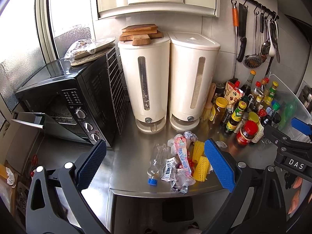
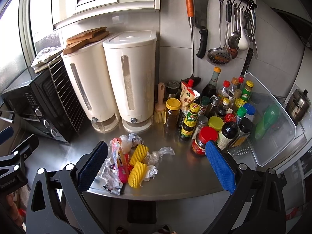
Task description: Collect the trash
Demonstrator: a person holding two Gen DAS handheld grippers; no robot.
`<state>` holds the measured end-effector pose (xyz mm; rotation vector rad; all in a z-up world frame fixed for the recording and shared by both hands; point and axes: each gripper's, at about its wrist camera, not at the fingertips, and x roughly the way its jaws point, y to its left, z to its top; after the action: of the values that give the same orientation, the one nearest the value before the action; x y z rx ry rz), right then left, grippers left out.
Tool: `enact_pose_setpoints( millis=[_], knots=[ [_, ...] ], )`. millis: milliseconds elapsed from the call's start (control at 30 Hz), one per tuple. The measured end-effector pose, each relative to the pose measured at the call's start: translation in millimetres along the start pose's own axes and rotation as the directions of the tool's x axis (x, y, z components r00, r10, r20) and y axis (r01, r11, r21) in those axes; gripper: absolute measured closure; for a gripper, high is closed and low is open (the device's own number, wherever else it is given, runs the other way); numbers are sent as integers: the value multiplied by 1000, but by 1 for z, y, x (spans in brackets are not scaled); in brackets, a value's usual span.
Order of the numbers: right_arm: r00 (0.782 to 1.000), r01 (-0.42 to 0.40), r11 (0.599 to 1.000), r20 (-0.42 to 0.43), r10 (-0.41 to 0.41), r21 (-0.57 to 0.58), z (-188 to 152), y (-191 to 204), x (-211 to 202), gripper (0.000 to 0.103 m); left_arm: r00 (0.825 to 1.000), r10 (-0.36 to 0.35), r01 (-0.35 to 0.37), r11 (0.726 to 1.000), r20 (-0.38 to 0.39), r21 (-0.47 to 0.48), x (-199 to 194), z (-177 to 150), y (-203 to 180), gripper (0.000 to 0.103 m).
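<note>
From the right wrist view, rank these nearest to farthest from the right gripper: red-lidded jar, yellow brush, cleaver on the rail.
1. Red-lidded jar: front of the bottle cluster, just beyond the right gripper, by its right finger.
2. Yellow brush: farther back, beside the right dispenser.
3. Cleaver: farthest, hanging high on the wall rail.

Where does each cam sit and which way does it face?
Left wrist: on the left gripper, looking forward and down at the trash pile on the counter; both its open fingers show, and the right gripper at far right.
Right wrist: on the right gripper, facing the same pile and the bottles; its open fingers show, left gripper at far left.
Shared: pile, white dispensers, oven.
</note>
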<state>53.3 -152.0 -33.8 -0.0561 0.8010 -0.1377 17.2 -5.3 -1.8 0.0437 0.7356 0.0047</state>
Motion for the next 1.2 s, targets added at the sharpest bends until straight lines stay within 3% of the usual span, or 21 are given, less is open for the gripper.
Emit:
enact_pose_setpoints(
  millis=[1000, 1200],
  knots=[
    [1000, 8, 1000, 7, -8, -2, 0, 0, 1, 3, 1000, -9, 9, 1000, -4, -13, 0, -5, 7, 8],
    [996, 37, 997, 80, -32, -68, -9, 5, 8, 3, 1000, -8, 8, 1000, -1, -8, 8, -12, 9, 8]
  ],
)
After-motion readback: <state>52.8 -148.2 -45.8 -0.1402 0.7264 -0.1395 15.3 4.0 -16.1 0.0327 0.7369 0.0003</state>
